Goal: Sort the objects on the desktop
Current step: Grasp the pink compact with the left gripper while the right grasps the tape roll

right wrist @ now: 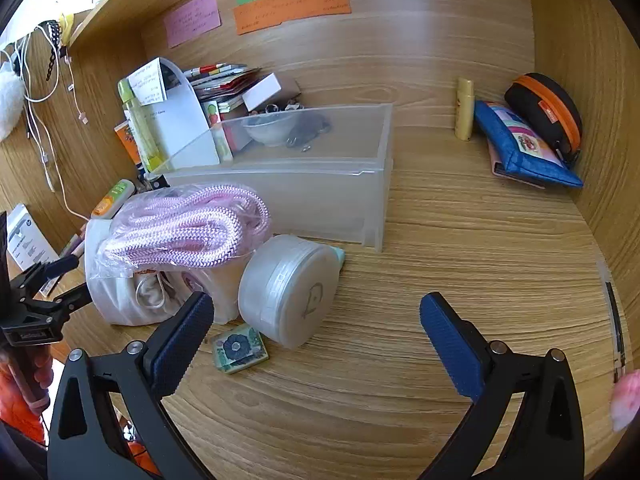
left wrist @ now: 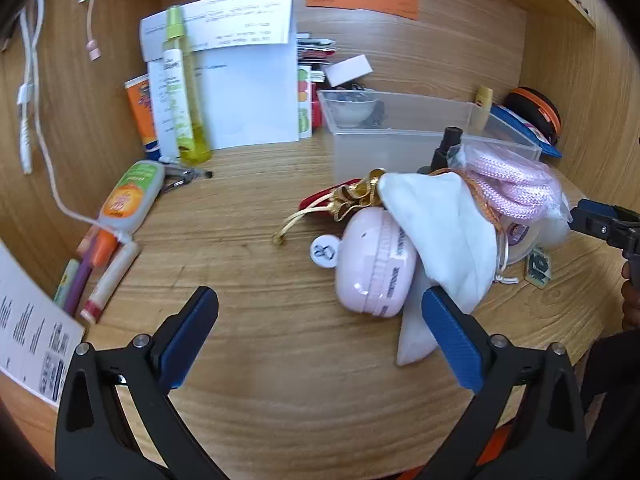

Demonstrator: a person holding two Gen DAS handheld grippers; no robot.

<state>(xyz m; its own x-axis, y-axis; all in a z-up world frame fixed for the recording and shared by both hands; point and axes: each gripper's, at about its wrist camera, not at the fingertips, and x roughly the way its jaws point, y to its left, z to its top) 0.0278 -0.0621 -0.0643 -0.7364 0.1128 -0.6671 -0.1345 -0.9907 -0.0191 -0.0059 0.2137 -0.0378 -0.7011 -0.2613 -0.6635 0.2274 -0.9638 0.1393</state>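
Both grippers' fingers (left wrist: 452,336) spread wide, tilted toward desk (left wrist: 280,360).

Desk (right wrist: 440,280) enclosed by wooden walls at back and both sides. Open bin (right wrist: 304,184) at rear centre, holding a bowl (right wrist: 272,128) in its far end. Directly before the bin's left part: a pile, with bagged rope (right wrist: 180,232) on top of a cloth pouch (right wrist: 132,300). Round container (right wrist: 288,292) on its side, touching the pile's right flank. Small square tile (right wrist: 240,348) flat on the desk, just before that container. Rounded case (left wrist: 374,264) on the pile's left side. Bottle (left wrist: 182,92) upright beside leaning papers (left wrist: 248,96), rear left. Tube (left wrist: 130,196) and pens (left wrist: 96,272) lying at far left. Zip pouch (right wrist: 524,148) and round zip case (right wrist: 548,112) in the rear right corner, small upright tube (right wrist: 464,108) just left of them.
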